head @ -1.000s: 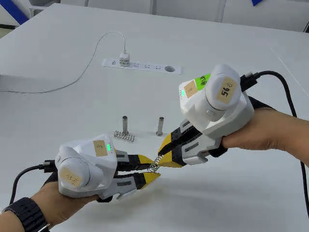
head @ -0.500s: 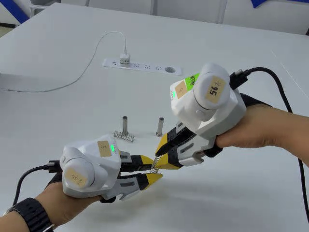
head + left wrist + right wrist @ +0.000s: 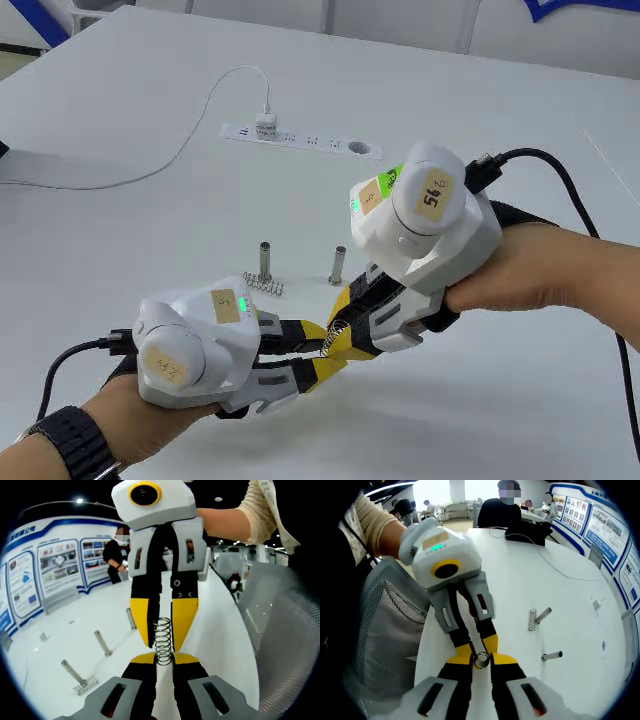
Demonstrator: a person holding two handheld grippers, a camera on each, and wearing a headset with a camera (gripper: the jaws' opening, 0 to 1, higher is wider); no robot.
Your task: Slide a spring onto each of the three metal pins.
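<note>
1. Left gripper (image 3: 164,659): jaws clamped on the near end of the spring (image 3: 162,639), which is up in the air over the white table (image 3: 150,230).
2. Right gripper (image 3: 482,661) meets it tip to tip, its jaws pinching the same spring's far end.
3. Beyond the tips a pin (image 3: 265,259) and a second pin (image 3: 338,265) stand upright and apart. A loose spring (image 3: 264,287) lies at the first pin's foot, seemingly touching it.

My right gripper (image 3: 341,324) has moved in closer to the left gripper (image 3: 325,349). Its jaws now straddle the spring (image 3: 162,639), where before they only reached its end.
</note>
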